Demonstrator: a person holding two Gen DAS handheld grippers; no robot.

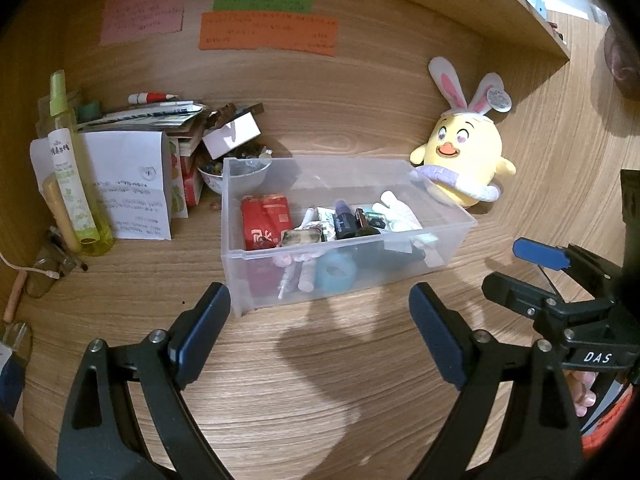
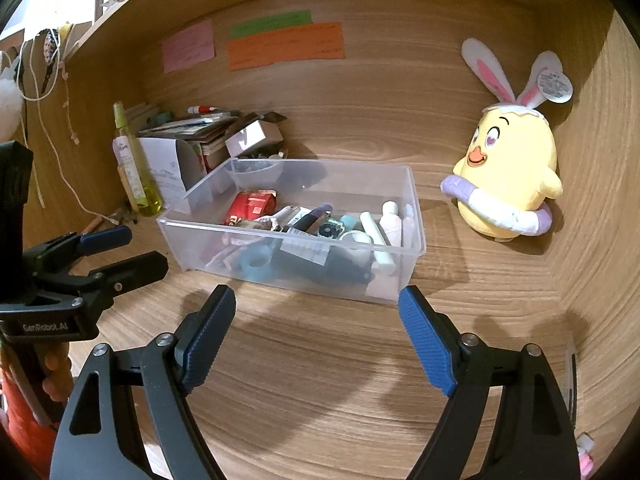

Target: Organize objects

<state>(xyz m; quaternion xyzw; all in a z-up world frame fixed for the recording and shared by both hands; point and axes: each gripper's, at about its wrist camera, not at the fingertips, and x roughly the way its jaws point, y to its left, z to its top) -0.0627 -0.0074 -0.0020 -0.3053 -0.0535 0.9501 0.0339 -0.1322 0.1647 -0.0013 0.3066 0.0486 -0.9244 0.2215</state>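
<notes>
Translucent plastic forms the open storage bin (image 1: 256, 216), which sits on the wood-grain desk surface (image 1: 304, 380) just ahead of both grippers, at twelve o'clock in each wrist view. Inside it lie a red packet (image 1: 265, 220) at the nine o'clock end, a dark small bottle (image 1: 345, 220) near the middle, a light blue ring-shaped item (image 1: 336, 272) against the near wall, and white tubes (image 2: 390, 220) toward the three o'clock end, with other small items too jumbled to name.

The left gripper (image 1: 320, 316) hovers over bare desk just short of the bin's near wall, its jaws spread wide with nothing between them. The right gripper (image 2: 318, 320) is likewise released, its blue pads (image 2: 426, 344) apart and empty, close to the bin's near right corner without touching it. Each gripper shows at the edge of the other's view.

A yellow chick plush with bunny ears (image 1: 464, 152) leans against the back wall at two o'clock of the bin, well apart from it in the right wrist view. At ten o'clock stand a tall yellow-green spray bottle (image 1: 72, 176), a folded white printed sheet (image 1: 128, 188), a stack of booklets (image 1: 160, 120) and a small bowl of beads (image 1: 216, 178) just behind the bin. Pink, green and orange notes (image 1: 268, 34) are stuck on the wall.
</notes>
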